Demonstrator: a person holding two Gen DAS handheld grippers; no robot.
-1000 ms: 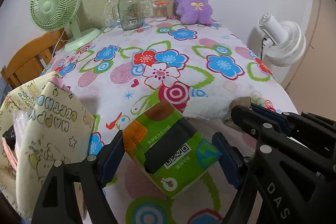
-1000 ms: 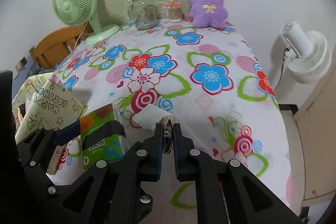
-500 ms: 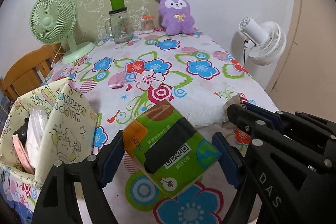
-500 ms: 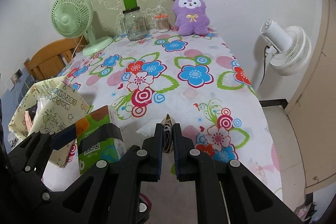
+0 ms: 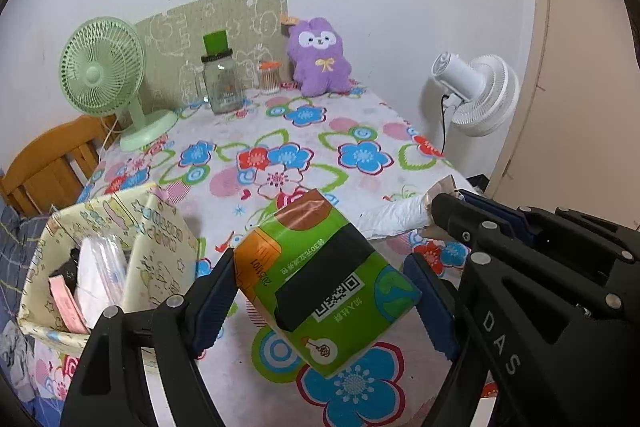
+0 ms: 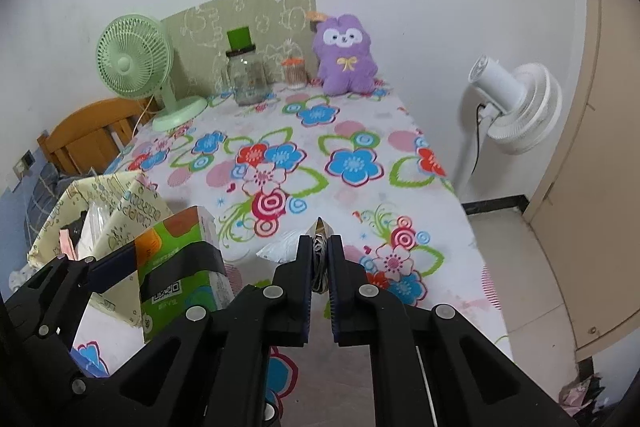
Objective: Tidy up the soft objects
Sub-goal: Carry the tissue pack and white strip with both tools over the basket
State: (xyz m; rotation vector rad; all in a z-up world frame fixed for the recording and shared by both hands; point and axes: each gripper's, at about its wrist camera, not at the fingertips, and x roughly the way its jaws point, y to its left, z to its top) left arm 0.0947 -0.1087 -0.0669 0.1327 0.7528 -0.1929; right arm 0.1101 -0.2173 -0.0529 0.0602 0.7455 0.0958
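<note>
- Left wrist view: left tool (image 5: 320,291) clamped on a green tissue pack (image 5: 326,285), tilted, held above the near edge of the table (image 5: 360,131) with its floral cloth.
- Cream printed box (image 5: 108,255) sits open at the table's left corner, just left of the pack; white and pink packets inside.
- Right tool (image 5: 434,205) enters from the right, its tip pinching a white crumpled plastic bag (image 5: 394,219) that trails toward the pack.
- Far end: green fan (image 5: 102,71), glass jar (image 5: 222,83), purple plush (image 5: 320,57). White fan (image 5: 478,89) stands off the table, to the right.
- Right wrist view: right tool (image 6: 319,255) jaws nearly together, gripping the bag's (image 6: 282,249) bunched end; the rest hangs left of the fingers.
- Tissue pack (image 6: 182,267) held at lower left, beside the box (image 6: 112,203).
</note>
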